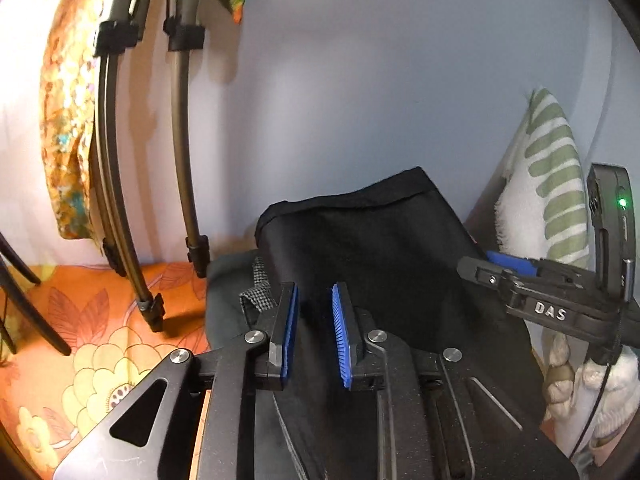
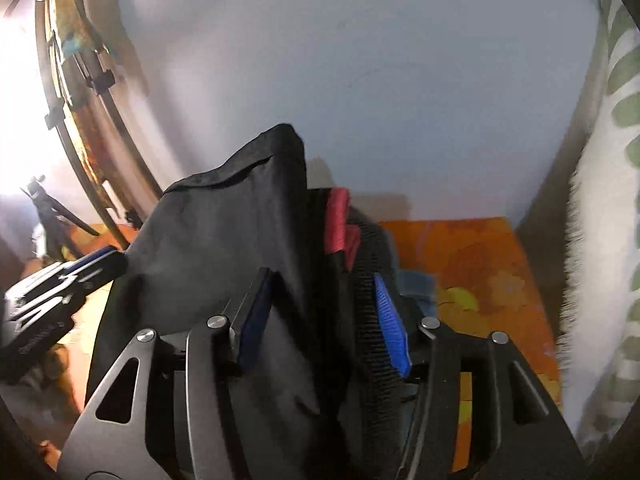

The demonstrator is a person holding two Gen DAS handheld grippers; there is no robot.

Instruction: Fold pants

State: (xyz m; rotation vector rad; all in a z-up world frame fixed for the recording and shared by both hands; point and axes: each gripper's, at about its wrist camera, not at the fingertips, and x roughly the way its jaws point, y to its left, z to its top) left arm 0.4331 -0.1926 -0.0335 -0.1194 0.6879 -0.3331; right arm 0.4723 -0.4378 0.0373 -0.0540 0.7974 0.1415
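The black pants (image 1: 380, 248) lie in a folded heap ahead of me on the orange floral sheet (image 1: 92, 360). In the left wrist view my left gripper (image 1: 316, 336) is open, its blue pads apart over the pants' near edge, holding nothing. My right gripper (image 1: 496, 268) shows at the right, at the pants' edge. In the right wrist view my right gripper (image 2: 320, 320) is open, with the black pants (image 2: 224, 248) bunched between its jaws. The left gripper (image 2: 80, 268) shows at the left there.
A black tripod (image 1: 168, 160) with a patterned cloth (image 1: 68, 120) hung on it stands at the left. A white and green pillow (image 1: 548, 200) leans at the right. A red cloth (image 2: 338, 220) and a dark striped garment (image 2: 372, 280) lie behind the pants. A pale wall is behind.
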